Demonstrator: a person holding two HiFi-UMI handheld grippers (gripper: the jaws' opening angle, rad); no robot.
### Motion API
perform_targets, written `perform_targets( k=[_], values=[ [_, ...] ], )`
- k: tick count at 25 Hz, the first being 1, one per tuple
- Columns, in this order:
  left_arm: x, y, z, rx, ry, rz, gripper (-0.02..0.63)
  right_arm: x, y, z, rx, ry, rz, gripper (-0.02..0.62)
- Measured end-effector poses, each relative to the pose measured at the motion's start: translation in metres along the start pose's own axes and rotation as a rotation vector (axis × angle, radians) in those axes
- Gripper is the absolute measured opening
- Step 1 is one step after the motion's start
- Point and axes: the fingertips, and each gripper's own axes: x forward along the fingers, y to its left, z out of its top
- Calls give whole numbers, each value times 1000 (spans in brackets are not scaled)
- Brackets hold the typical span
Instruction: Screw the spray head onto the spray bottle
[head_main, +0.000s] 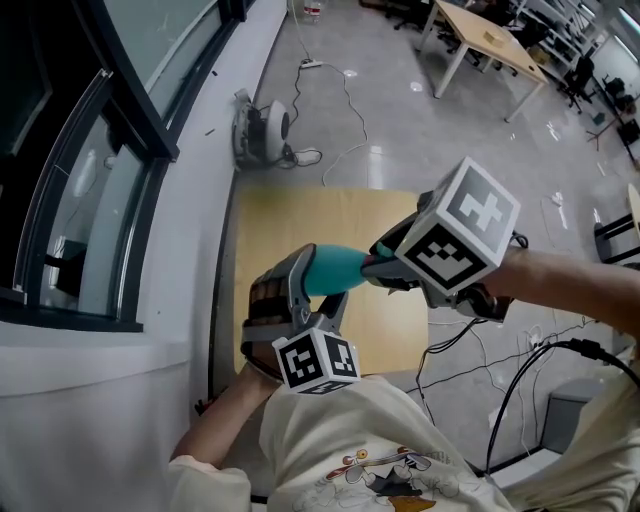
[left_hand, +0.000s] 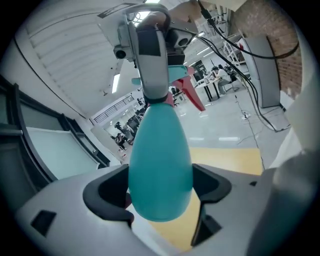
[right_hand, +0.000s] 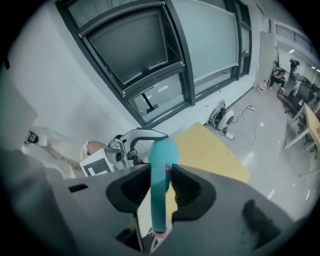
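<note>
Pale wooden table (head_main: 300, 225) by the window; above it the teal bottle (head_main: 335, 268) hangs level between both tools. In the left gripper (left_hand: 161, 192) view, its jaws clamp the bottle's fat body. In the right gripper (right_hand: 161, 187) view, its jaws pinch the spray head (right_hand: 158, 200) at the bottle's neck. The head looks seated on the neck, though I'd guess some tightening is left.
</note>
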Motion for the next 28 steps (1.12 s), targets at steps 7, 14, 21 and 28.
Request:
perform_targets(
  k=[7, 14, 21, 28],
  values=[
    [-4, -14, 10, -46, -40, -113, 397, -4, -10, -1, -113, 11, -86, 128],
    [-28, -33, 7, -261, -132, -629, 417, -7, -1, -13, -484, 87, -135, 127],
    [-63, -45, 0, -71, -191, -1107, 417, 3, 56, -32, -804, 196, -16, 127],
    [-123, -72, 8, -104, -263, -1737, 426, -4, 107, -41, -1053, 197, 150, 127]
  ],
)
